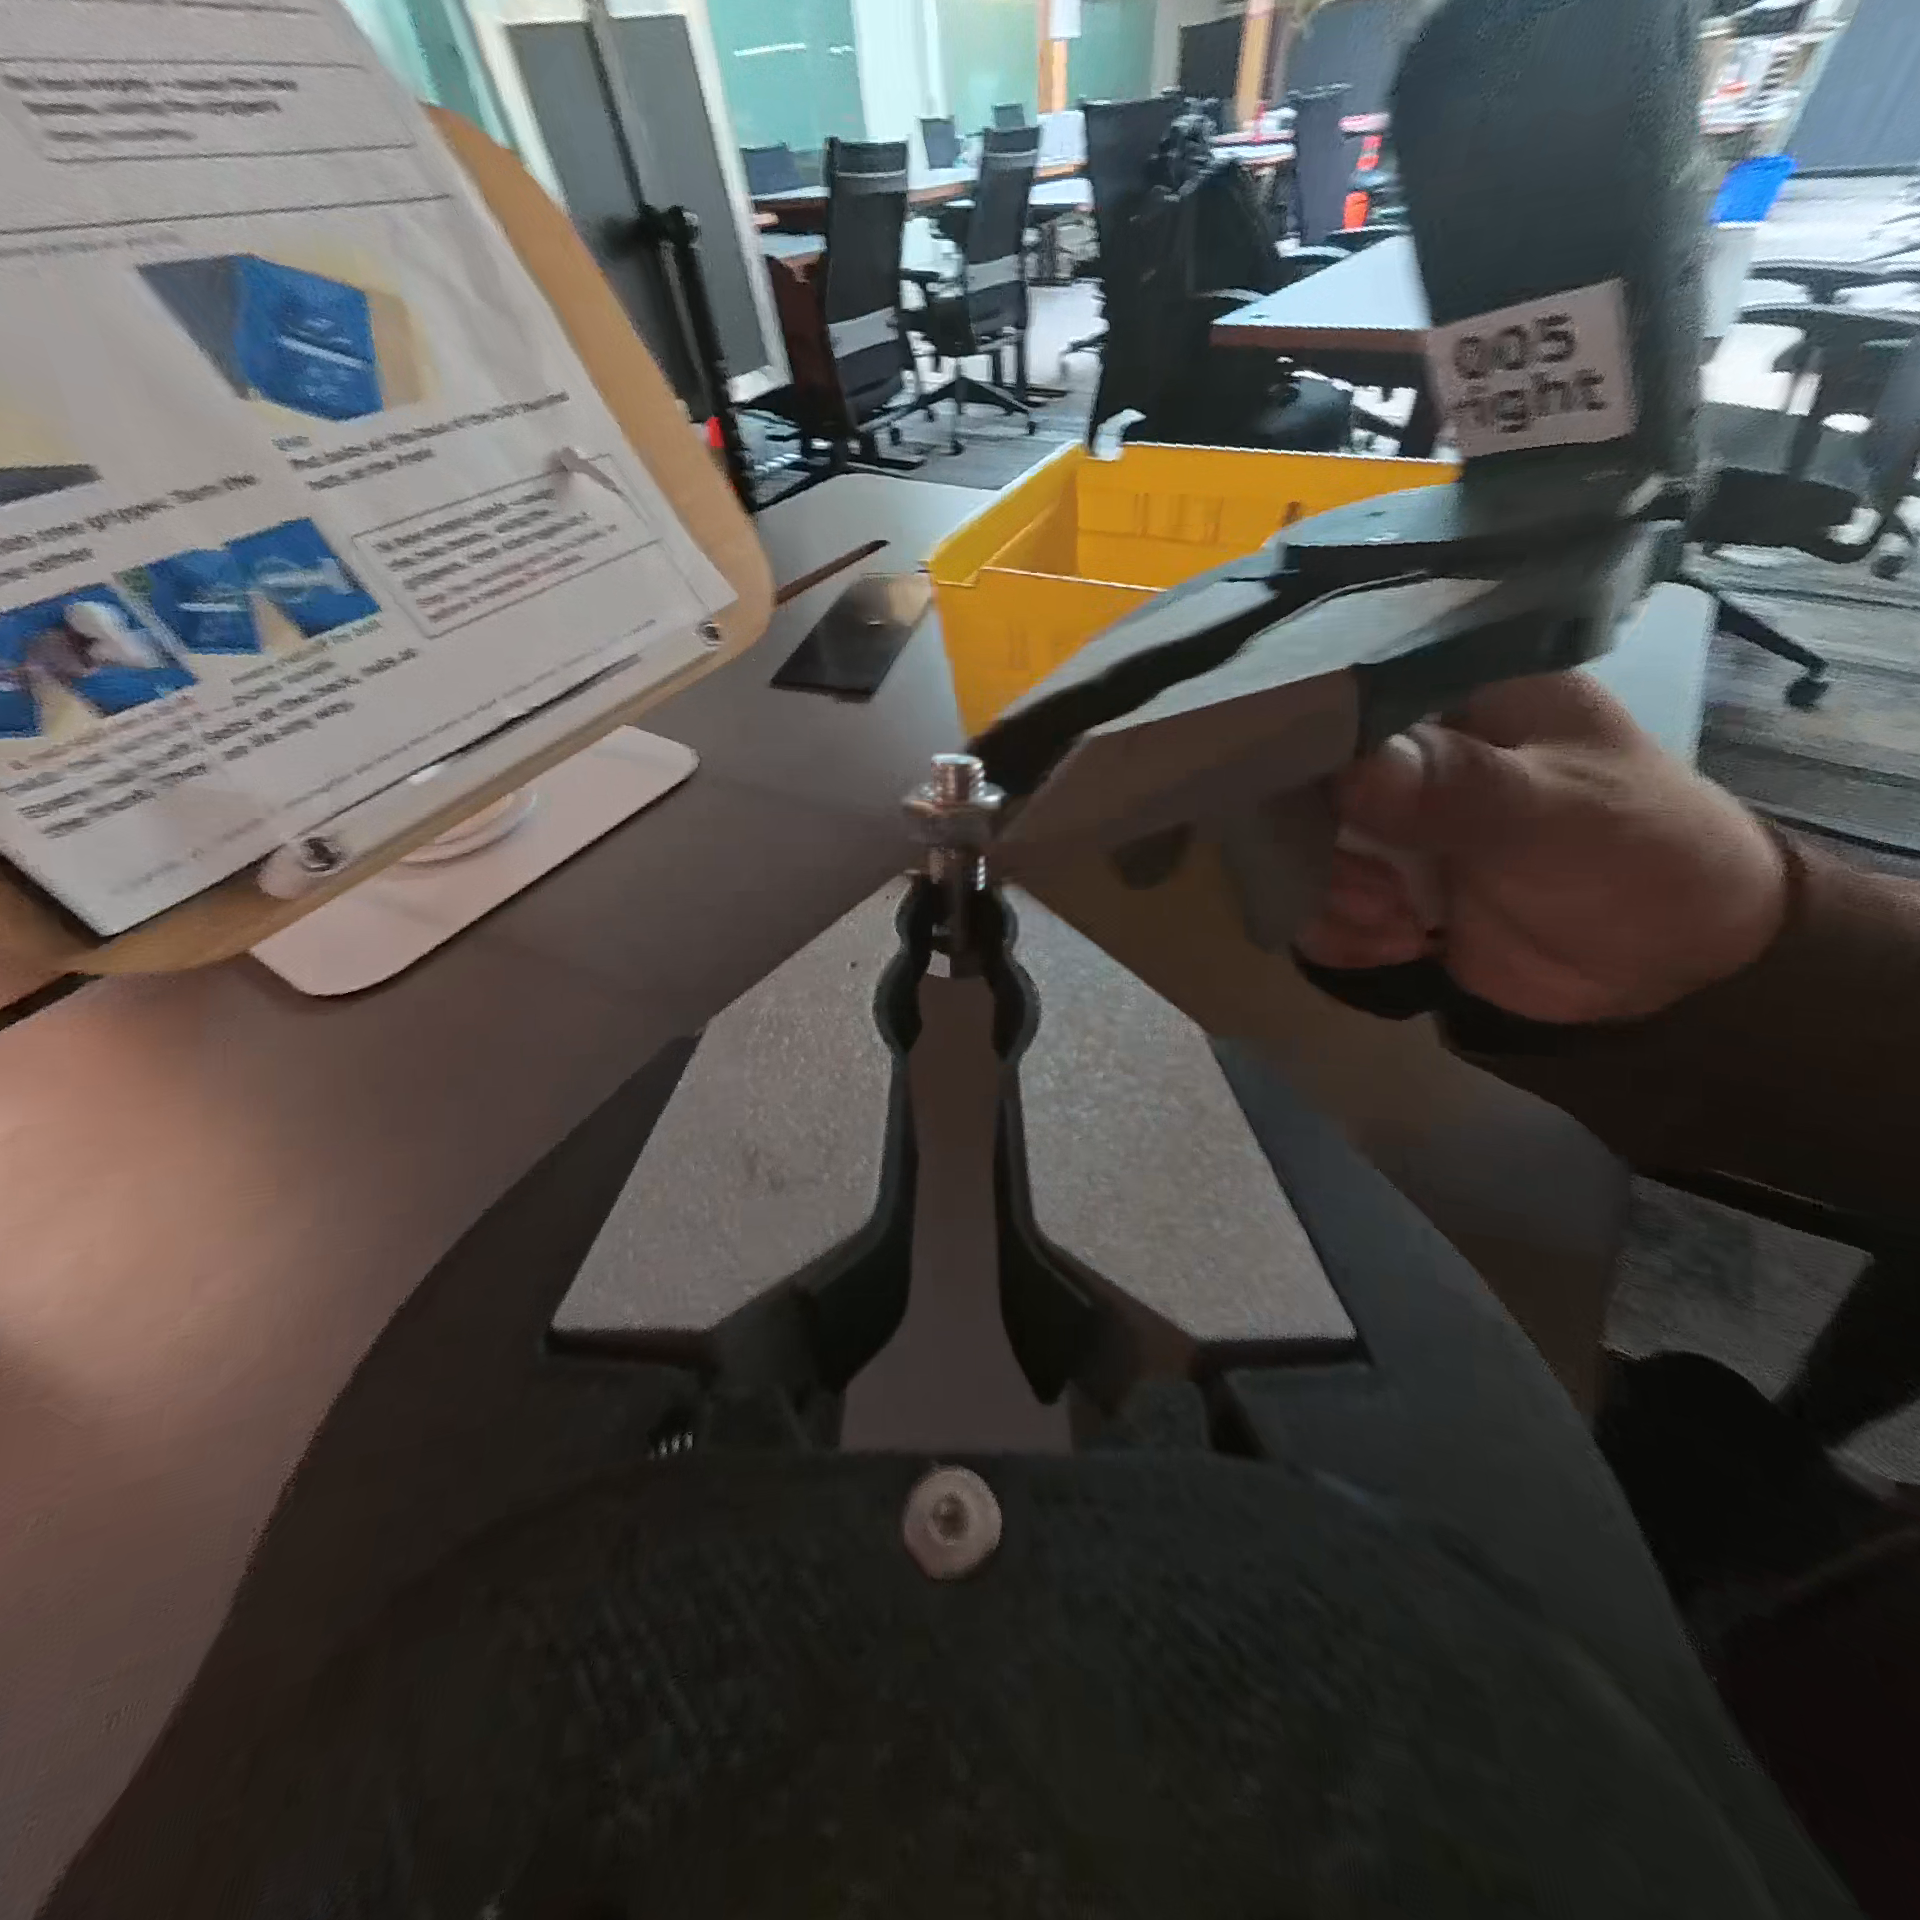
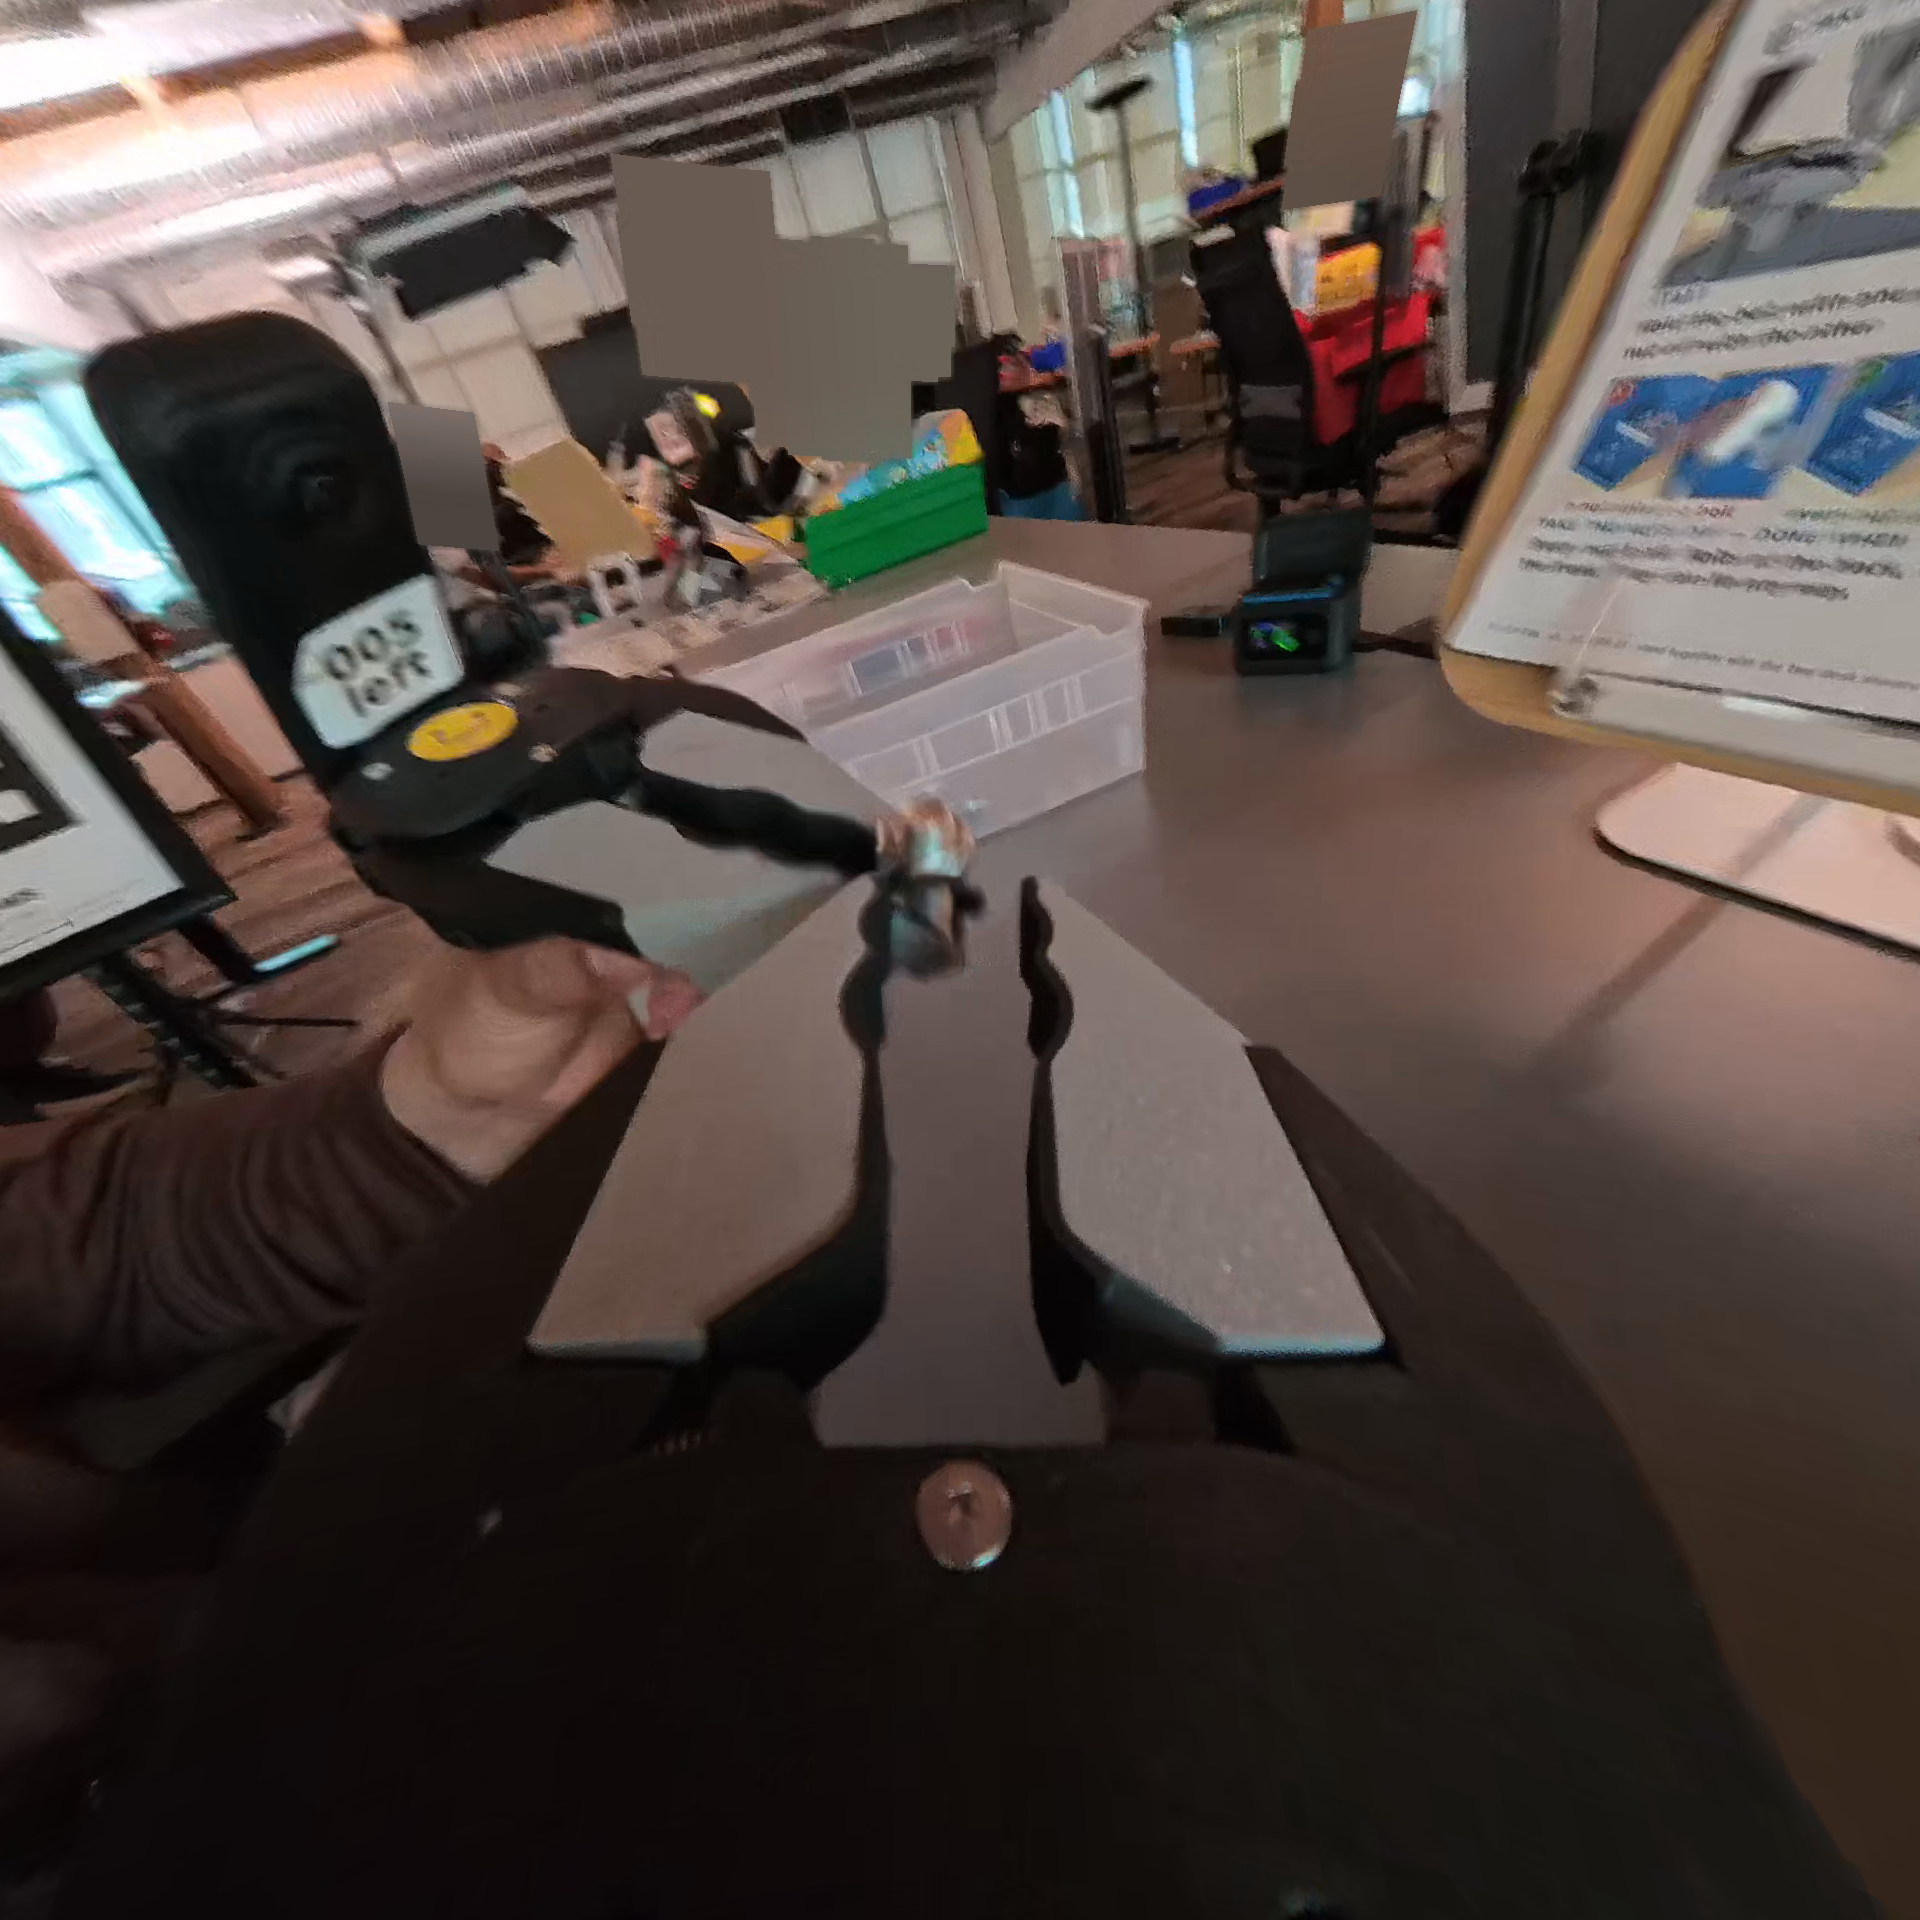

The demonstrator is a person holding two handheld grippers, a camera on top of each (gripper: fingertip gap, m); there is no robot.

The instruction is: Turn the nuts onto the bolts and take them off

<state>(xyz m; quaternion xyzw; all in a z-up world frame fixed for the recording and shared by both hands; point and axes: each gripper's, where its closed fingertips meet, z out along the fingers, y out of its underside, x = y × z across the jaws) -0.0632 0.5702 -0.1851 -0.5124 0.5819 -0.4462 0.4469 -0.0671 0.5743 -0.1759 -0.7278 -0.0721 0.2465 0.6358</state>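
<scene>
Surface: a dark brown table (image 1: 208,1195) fills the lower left of the left wrist view and the right side of the right wrist view; its top is matte, and blurred.
Room: an open office. Black chairs (image 1: 873,301) and long desks run across the top of the left wrist view.
Sheet stand: a printed sheet with blue photos on a wooden board (image 1: 312,447) on a white foot, upper left of the left wrist view; the same stand sits at the right edge of the right wrist view.
Bins: a yellow bin (image 1: 1049,592) stands on the table at centre right of the left wrist view; a clear plastic bin (image 2: 997,686) sits above centre of the right wrist view, with a green bin (image 2: 894,525) further back.
Small device: a dark box with a lit screen (image 2: 1294,613) on the table, upper right of the right wrist view.
Bolt: a bright silver threaded bolt (image 1: 954,831) stands upright at the centre of the left wrist view, off the table, lower end between the tong tips.
Nut: a silver hex nut (image 1: 952,808) sits on the thread just below the bolt's top.
Left gripper (image 1: 954,925): pinched nearly closed on the bolt's lower shank.
Right gripper (image 2: 951,914): comes in from the right of the left wrist view with its tips at the nut; its fingers are slightly apart, and blur hides whether both touch the nut.
Hands: a hand (image 1: 1538,842) grasps the right tool's handle; another hand (image 2: 520,1049) holds the left one.
</scene>
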